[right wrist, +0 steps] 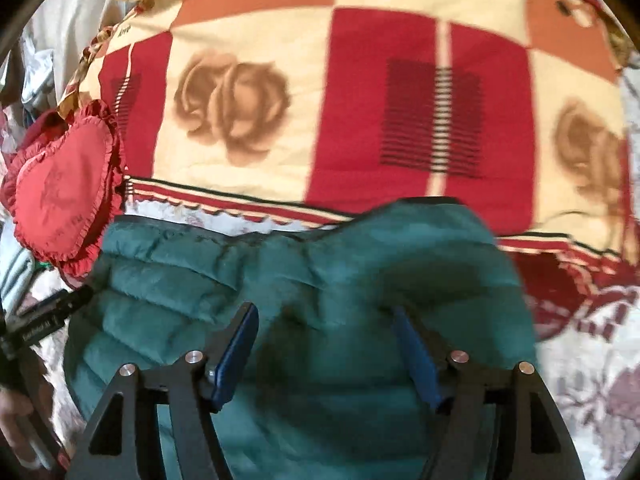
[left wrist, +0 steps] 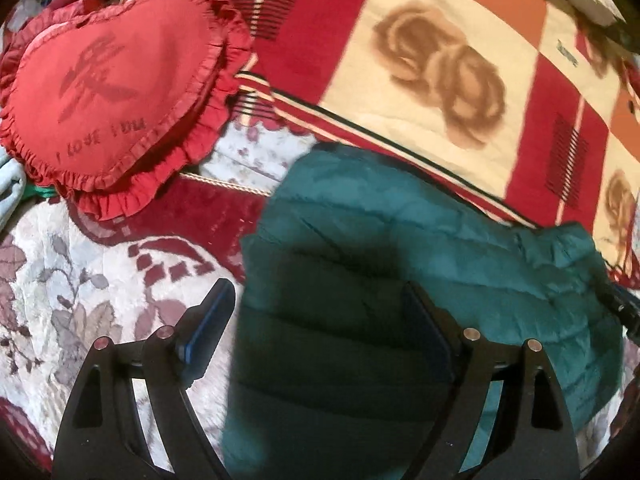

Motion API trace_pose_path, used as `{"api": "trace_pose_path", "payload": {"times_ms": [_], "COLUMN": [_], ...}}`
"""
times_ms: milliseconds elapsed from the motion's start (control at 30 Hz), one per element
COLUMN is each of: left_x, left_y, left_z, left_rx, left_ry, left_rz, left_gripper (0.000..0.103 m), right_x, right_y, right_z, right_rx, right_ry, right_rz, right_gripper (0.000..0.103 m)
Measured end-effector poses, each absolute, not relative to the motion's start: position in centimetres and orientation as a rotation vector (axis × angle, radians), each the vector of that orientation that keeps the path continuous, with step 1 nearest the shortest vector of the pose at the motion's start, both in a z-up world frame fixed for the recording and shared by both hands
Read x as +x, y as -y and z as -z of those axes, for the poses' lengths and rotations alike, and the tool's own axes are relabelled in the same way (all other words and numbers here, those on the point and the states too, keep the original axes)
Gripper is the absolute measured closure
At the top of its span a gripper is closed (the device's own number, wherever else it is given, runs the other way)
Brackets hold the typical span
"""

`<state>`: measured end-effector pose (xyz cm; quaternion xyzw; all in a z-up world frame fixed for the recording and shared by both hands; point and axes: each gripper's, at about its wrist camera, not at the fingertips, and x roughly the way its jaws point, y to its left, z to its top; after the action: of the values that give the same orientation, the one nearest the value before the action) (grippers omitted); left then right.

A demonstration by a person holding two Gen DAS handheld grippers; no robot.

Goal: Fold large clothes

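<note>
A green quilted jacket (left wrist: 420,280) lies bunched on a bed, resting on a pale floral bedspread (left wrist: 60,272) with dark red patches and reaching at its far edge to a folded blanket (left wrist: 440,60) of red, cream and orange squares printed with brown roses. The left gripper (left wrist: 320,320) hangs above the jacket's left edge with its jaws spread wide: the left finger (left wrist: 212,320) is over the bedspread, the right one over the green fabric, and neither pad presses on anything. In the right wrist view, the right gripper (right wrist: 324,344) is poised over the middle of the jacket (right wrist: 320,280), its blue-padded fingers (right wrist: 236,352) apart and gripping no cloth; whether the tips brush the padding cannot be told through the blur. A red heart-shaped cushion (left wrist: 108,92) with a frilled rim and the words "I love you" sits to the left of the jacket, partly on the bedspread and just beside the blanket's corner.
</note>
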<state>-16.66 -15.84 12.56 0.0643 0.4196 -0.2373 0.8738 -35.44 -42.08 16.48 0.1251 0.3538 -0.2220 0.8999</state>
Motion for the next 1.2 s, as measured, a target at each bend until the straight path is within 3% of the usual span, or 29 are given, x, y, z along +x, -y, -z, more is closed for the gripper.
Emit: {"api": "trace_pose_path", "payload": {"times_ms": [533, 767, 867, 1200], "left_x": [-15.7, -15.6, -16.0, -15.6], "left_y": [18.5, 18.2, 17.3, 16.7], "left_z": [-9.5, -9.6, -10.2, -11.1], "left_rx": [0.235, 0.226, 0.206, 0.179], "left_ry": [-0.882, -0.905, -0.914, -0.949], "left_rz": [0.477, 0.49, 0.492, 0.467], "left_gripper": [0.015, 0.015, 0.015, 0.015], "right_x": [-35.7, -37.5, -39.2, -40.0], "right_y": [45.9, 45.2, 44.4, 44.0], "right_z": [-10.5, -13.1, -14.3, -14.2], "right_rx": [0.262, 0.302, 0.331, 0.304], "right_ry": [-0.816, -0.798, -0.763, -0.791], "right_rz": [0.558, 0.55, 0.534, 0.555], "right_gripper": [0.033, 0.033, 0.021, 0.021]}}
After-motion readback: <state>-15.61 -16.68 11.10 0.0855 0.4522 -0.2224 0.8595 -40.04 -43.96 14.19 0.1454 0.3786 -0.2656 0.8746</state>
